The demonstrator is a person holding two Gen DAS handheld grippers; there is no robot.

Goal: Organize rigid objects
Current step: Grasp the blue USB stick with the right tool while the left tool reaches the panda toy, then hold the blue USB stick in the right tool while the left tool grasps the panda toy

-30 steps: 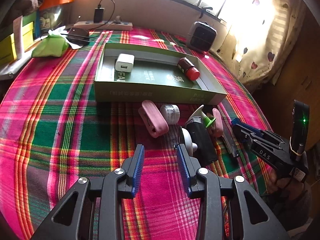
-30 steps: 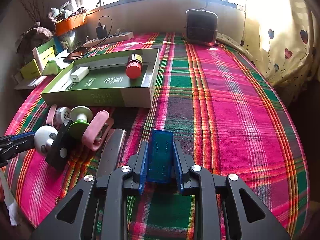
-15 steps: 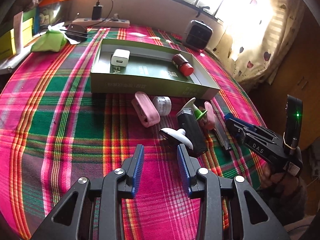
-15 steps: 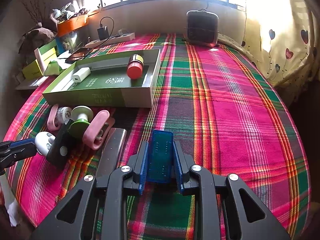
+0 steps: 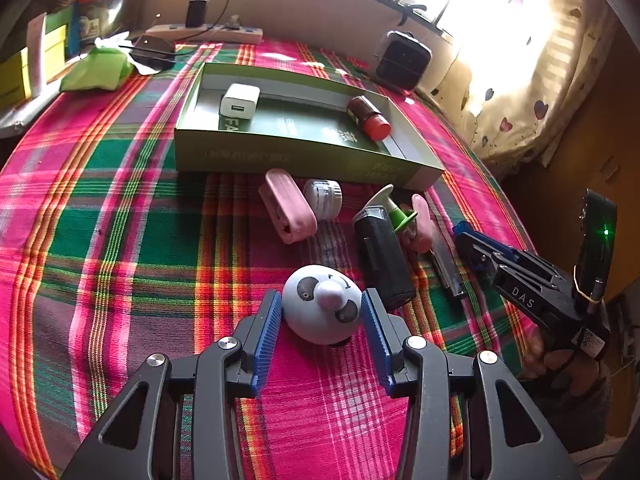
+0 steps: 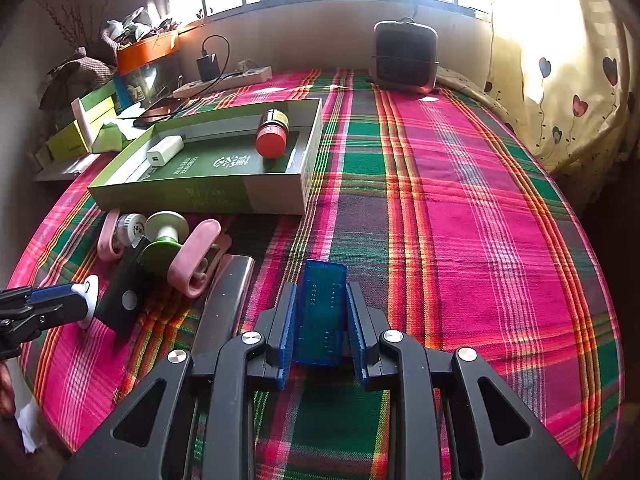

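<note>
A white egg-shaped toy with a panda face lies on the plaid cloth between the blue pads of my left gripper. The jaws are open, with the pads right at the toy's sides. My right gripper is shut on a translucent blue block held just above the cloth. A green box holds a white charger and a red-capped bottle. In front of it lie a pink clip, a small white jar, a black device and a green spool.
A metal bar and a second pink clip lie left of the right gripper. A dark heater and a power strip stand at the back. The table edge curves along the right by the curtain.
My left gripper has moved forward so the panda toy now sits between its pads; the gap between them looks the same. The right gripper still holds the blue block, almost unmoved.
</note>
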